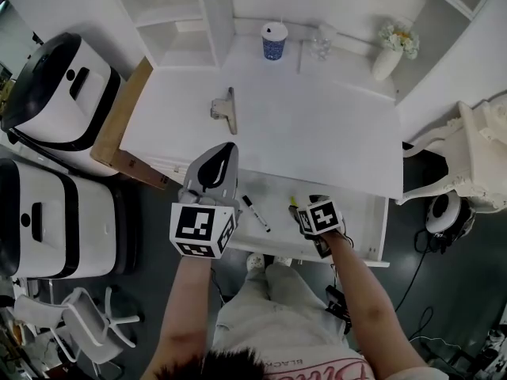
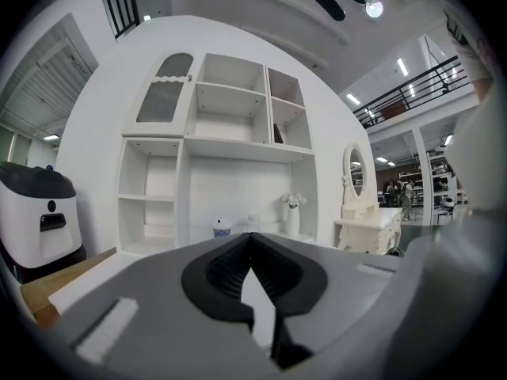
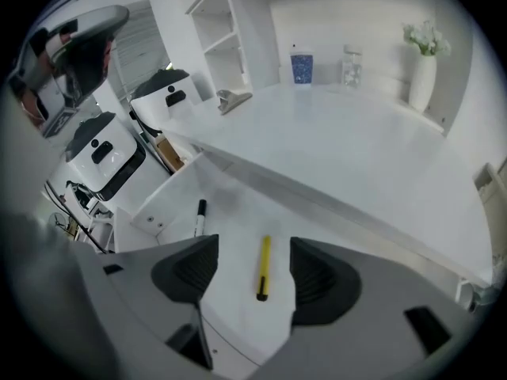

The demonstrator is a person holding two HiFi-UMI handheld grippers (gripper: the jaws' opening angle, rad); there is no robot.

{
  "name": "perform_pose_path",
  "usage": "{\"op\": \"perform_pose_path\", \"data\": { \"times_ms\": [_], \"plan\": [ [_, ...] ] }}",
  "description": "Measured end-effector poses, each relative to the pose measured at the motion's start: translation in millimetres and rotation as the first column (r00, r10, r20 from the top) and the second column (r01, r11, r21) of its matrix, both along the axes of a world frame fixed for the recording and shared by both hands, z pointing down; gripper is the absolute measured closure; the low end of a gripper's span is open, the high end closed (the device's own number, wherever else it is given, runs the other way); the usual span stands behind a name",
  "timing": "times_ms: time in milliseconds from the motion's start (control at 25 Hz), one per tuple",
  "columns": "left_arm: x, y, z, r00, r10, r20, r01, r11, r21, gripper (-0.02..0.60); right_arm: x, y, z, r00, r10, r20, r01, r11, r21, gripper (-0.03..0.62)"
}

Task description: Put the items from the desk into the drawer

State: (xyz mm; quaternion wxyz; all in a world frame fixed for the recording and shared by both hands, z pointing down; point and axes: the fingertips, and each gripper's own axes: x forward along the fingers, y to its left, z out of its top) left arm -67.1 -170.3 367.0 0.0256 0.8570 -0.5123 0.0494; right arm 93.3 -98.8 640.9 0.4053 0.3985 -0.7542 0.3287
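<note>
The drawer (image 1: 379, 226) stands pulled out under the white desk (image 1: 317, 133). Inside it lie a black-and-white marker (image 1: 255, 213) (image 3: 199, 217) and a yellow pen (image 3: 263, 267). My right gripper (image 1: 309, 202) (image 3: 253, 253) hovers open just above the yellow pen, which shows between the jaws without touching them. My left gripper (image 1: 224, 150) (image 2: 252, 237) is shut on nothing, its tip over the desk's front edge. A grey clip-like item (image 1: 226, 108) (image 3: 234, 99) rests on the desk's left part, well beyond the left gripper.
A blue patterned cup (image 1: 274, 41), a glass (image 1: 321, 43) and a white vase with flowers (image 1: 392, 52) stand along the desk's back. White shelves (image 1: 178, 22) rise at back left. Two white appliances (image 1: 59, 93) sit left; an ornate white chair (image 1: 475, 157) is right.
</note>
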Motion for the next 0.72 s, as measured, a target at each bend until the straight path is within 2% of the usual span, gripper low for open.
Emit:
{"op": "perform_pose_path", "data": {
  "times_ms": [240, 560, 600, 720],
  "plan": [
    [-1.6, 5.1, -20.8, 1.000, 0.000, -0.008, 0.001, 0.999, 0.044, 0.572, 1.4, -18.5, -59.8, 0.999, 0.017, 0.051, -0.025, 0.987, 0.158, 0.322],
    [-2.1, 11.5, -41.6, 1.000, -0.011, -0.015, 0.012, 0.996, 0.089, 0.572, 7.4, -36.9, -156.3, 0.991, 0.011, 0.137, -0.063, 0.923, 0.381, 0.330],
    [-2.5, 12.1, -43.9, 1.000, -0.013, -0.015, 0.014, 0.996, 0.094, 0.572, 8.2, -37.7, -167.7, 0.990, 0.010, 0.143, -0.068, 0.911, 0.407, 0.343],
    [-4.0, 14.5, -49.2, 1.000, -0.022, -0.017, 0.024, 0.994, 0.107, 0.572, 13.6, -38.1, -201.6, 0.988, 0.013, 0.151, -0.088, 0.861, 0.500, 0.440]
  ]
}}
